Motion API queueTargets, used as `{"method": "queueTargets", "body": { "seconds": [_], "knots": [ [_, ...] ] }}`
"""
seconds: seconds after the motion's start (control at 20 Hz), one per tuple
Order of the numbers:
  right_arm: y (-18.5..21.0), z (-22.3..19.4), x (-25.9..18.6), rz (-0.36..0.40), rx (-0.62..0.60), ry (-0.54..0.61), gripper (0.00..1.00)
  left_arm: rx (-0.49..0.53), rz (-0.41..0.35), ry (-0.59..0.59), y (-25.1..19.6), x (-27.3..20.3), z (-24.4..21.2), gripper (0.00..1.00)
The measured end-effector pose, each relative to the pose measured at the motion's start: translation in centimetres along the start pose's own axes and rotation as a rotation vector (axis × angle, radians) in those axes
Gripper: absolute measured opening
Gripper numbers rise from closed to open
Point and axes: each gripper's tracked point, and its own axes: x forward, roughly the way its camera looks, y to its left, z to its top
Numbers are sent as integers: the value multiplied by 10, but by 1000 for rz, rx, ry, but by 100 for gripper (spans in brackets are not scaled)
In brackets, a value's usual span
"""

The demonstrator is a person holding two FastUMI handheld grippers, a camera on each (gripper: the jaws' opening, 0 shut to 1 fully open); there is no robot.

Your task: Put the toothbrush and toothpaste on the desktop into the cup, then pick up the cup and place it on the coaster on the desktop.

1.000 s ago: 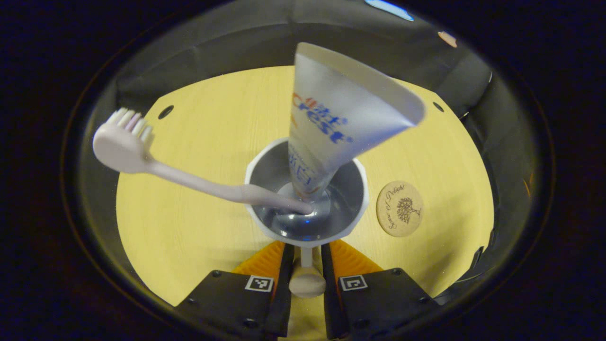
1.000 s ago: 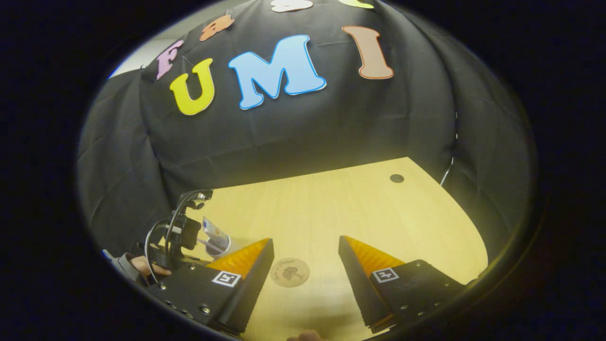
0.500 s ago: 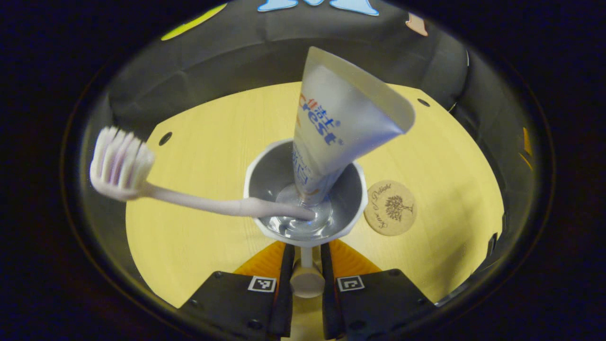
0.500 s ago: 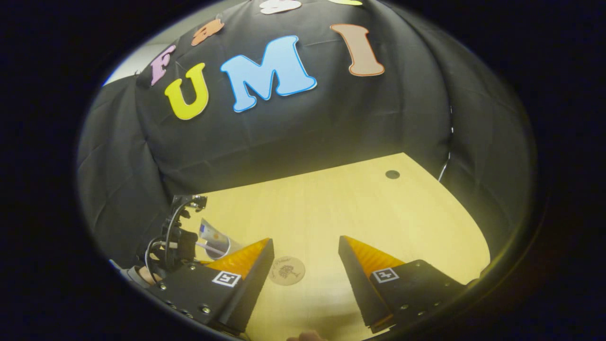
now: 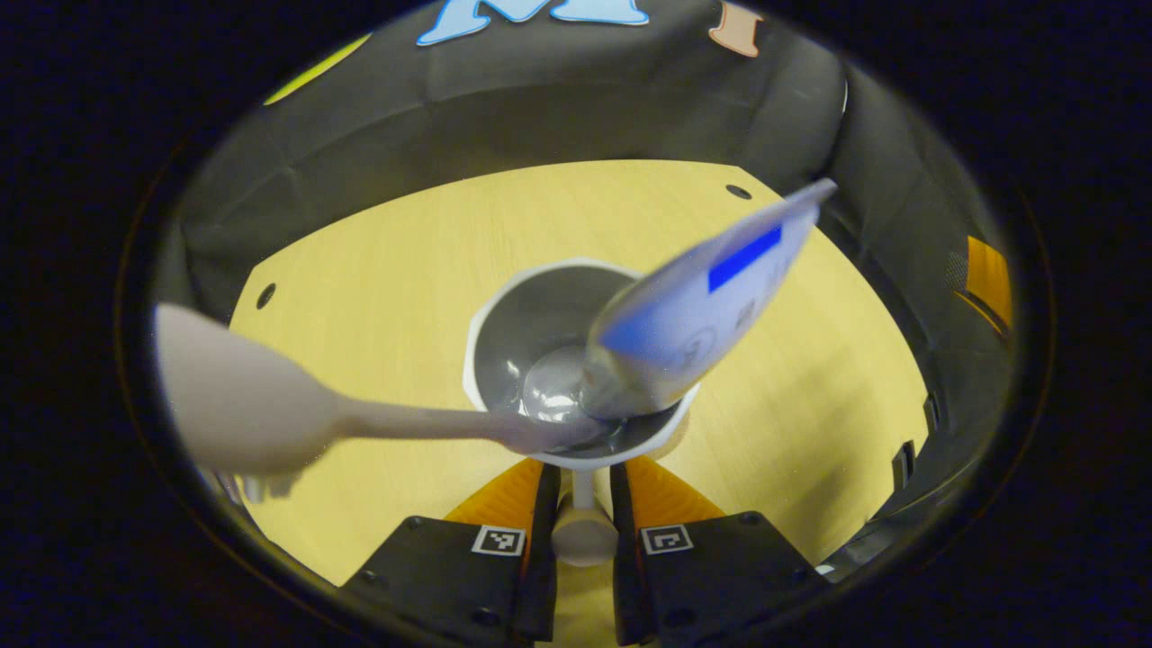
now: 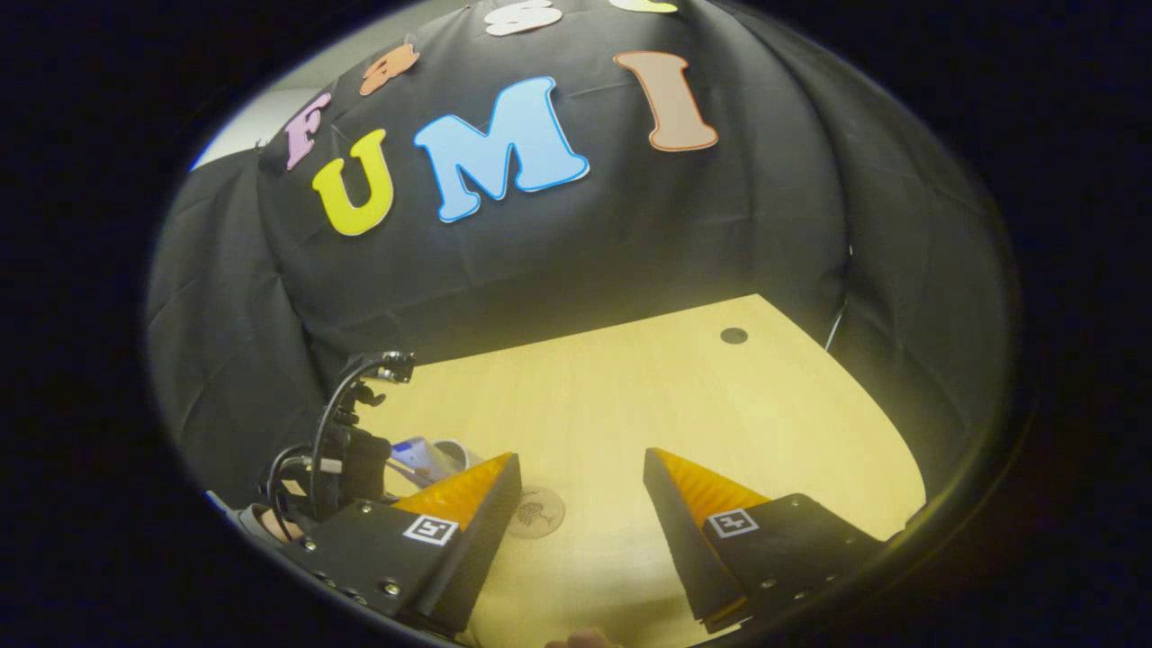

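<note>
My left gripper (image 5: 583, 470) is shut on the handle of the white cup (image 5: 504, 297), whose inside is grey. The toothpaste tube (image 5: 711, 292) stands in the cup and leans far to the right. The pale toothbrush (image 5: 243, 396) leans out to the left, its head blurred and close to the camera. In the right gripper view the cup (image 6: 456, 453) with the tube (image 6: 412, 449) sits just left of the round cork coaster (image 6: 538, 513), held by the left gripper (image 6: 353, 454). My right gripper (image 6: 580, 486) stands open above the table near the coaster, holding nothing.
The yellow wooden table (image 5: 405, 243) has small dark holes (image 5: 738, 192) near its far corners. Black cloth walls close it in at the back and sides. A hand (image 6: 261, 522) holds the left gripper at the table's left.
The left gripper carried the cup toward the coaster, which now lies hidden behind the cup in the left gripper view. The tube flopped over to the right and the toothbrush head swung nearer.
</note>
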Motion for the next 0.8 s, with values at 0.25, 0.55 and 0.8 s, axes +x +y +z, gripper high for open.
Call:
{"method": "queueTargets", "body": {
  "seconds": [0.25,0.55,0.8],
  "knots": [
    [-20,-3,-6,-14,28,1,80,15,-15,38,-27,17,-1,32],
    [-36,-4,-9,-17,43,4,85,-2,-8,100,-37,31,-10,32],
    [-40,-4,-9,-9,37,13,81,-8,6,131,-37,32,-14,34]
  ]
}}
